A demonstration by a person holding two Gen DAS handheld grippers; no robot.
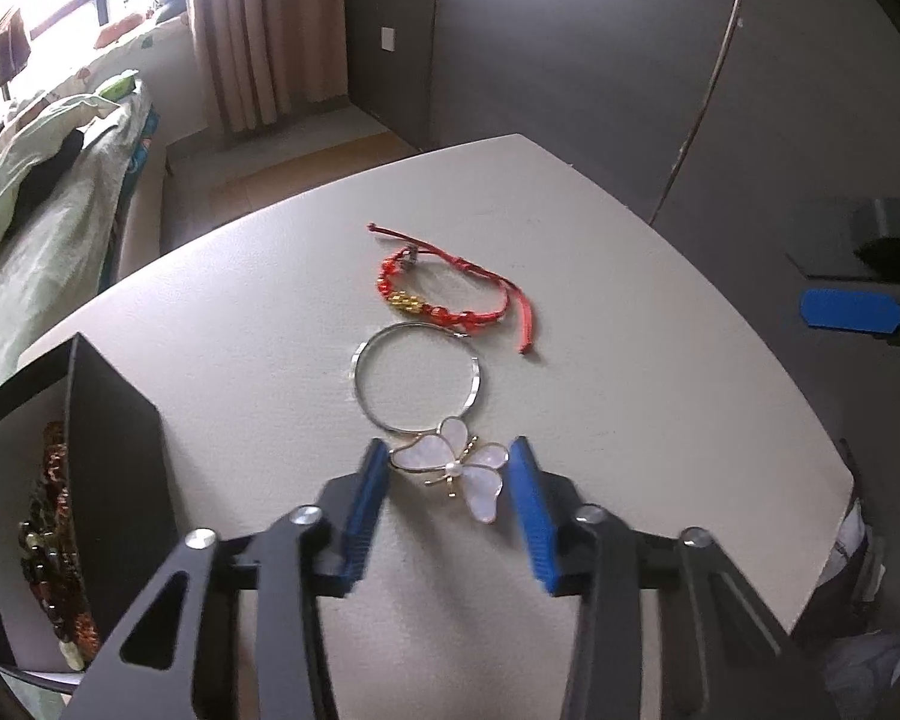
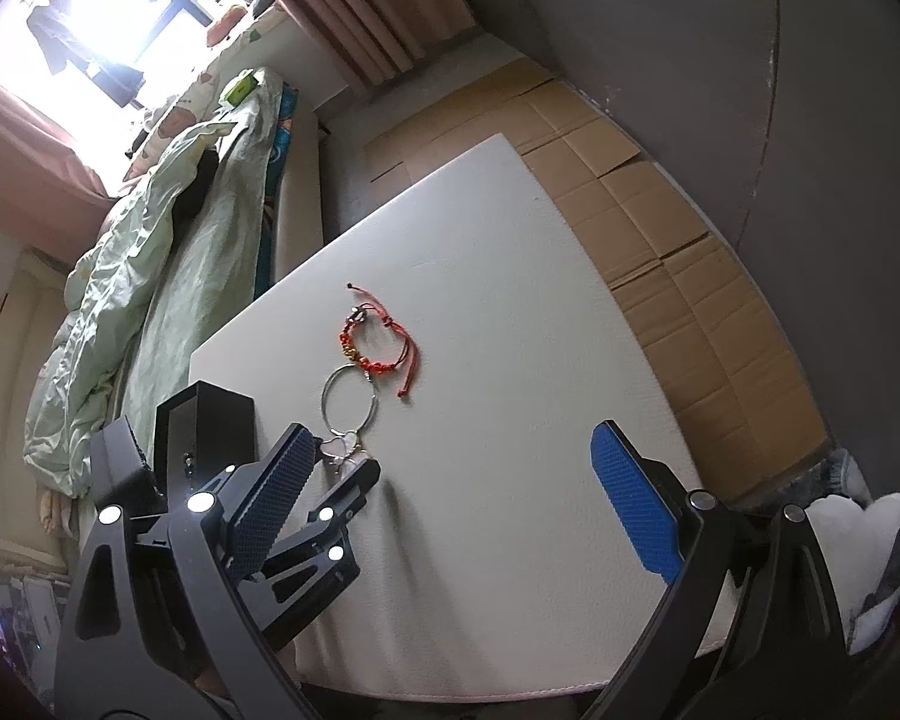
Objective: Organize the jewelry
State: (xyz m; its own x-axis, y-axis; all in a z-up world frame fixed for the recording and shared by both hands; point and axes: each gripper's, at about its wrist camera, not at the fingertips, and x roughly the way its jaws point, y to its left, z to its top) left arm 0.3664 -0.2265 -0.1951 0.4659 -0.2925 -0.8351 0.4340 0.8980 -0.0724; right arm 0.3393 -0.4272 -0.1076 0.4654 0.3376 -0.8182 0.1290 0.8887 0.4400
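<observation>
L gripper (image 1: pixel 450 468) jaws apart, straddling butterfly pendant (image 1: pixel 453 471) near desk (image 1: pixel 660 420) front edge, maybe just touching; R gripper (image 2: pixel 450 480) jaws wide apart, empty.

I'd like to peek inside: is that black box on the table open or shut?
Open. The black box shows its pale inside in the left wrist view, with brown beaded jewelry already lying in it.
</observation>
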